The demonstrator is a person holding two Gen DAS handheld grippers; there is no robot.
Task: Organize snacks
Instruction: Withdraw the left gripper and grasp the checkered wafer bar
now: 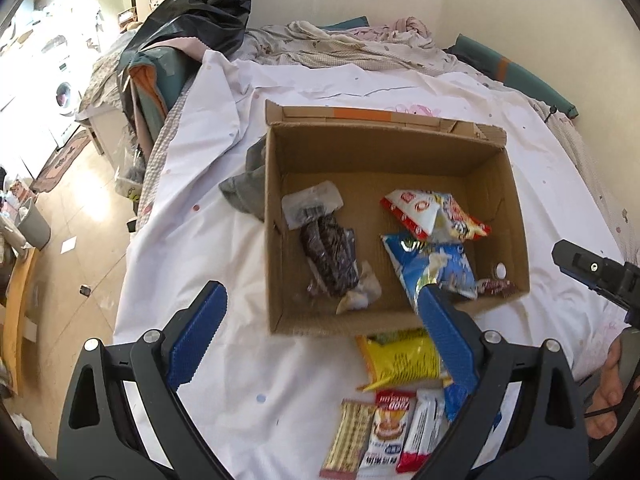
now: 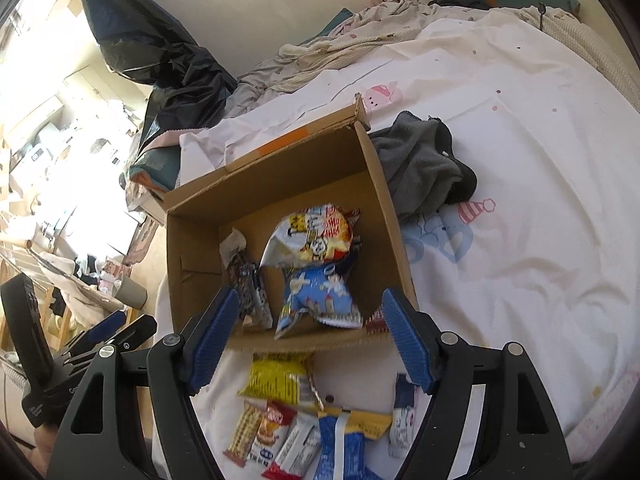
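Observation:
An open cardboard box [image 1: 276, 240] [image 2: 192, 248] sits on the white bedsheet. Inside lie a dark snack pack [image 1: 330, 256], a red-and-white bag [image 1: 428, 212] and a blue bag [image 1: 436, 266] [image 2: 320, 296]. In front of the box lie loose snacks: a yellow pack [image 1: 400, 358] [image 2: 278, 380] and several small bars [image 1: 384, 432] [image 2: 276, 436]. My left gripper [image 1: 320, 320] is open and empty, above the box's near edge. My right gripper [image 2: 308, 324] is open and empty, above the box's near wall and the loose snacks.
A grey cloth [image 2: 424, 168] lies beside the box. Rumpled bedding [image 1: 352, 44] and a black plastic bag [image 1: 192, 12] are at the bed's far side. The bed's left edge drops to a wooden floor [image 1: 80, 216] with a grey bin [image 1: 36, 224].

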